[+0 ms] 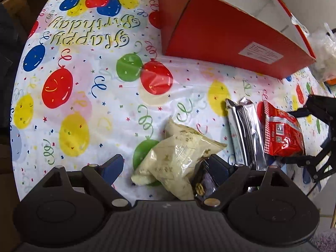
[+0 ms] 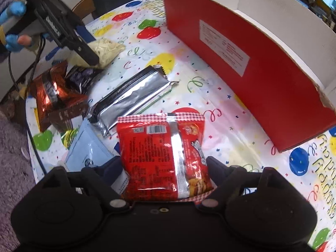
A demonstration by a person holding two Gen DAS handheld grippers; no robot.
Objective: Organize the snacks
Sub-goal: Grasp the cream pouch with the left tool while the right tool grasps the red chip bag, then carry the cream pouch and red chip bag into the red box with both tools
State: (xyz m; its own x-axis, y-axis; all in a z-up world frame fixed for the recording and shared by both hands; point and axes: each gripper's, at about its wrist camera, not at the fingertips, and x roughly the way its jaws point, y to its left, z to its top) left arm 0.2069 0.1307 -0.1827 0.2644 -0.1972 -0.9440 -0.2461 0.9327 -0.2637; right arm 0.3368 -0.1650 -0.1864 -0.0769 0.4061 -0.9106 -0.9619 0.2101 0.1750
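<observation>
Two grippers poised over snack packets, red box waiting behind.

Left gripper [image 1: 163,166] stands spread around the pale packet [image 1: 178,157], fingers clear of it; it should centre over the bulge before closing. Between the two lies a silver bar [image 2: 134,96]. Right gripper [image 2: 166,166] brackets the red packet [image 2: 166,155], though whether its fingers press it cannot be told; squeeze gently, then lift toward the red box [image 2: 252,67] beyond.
</observation>
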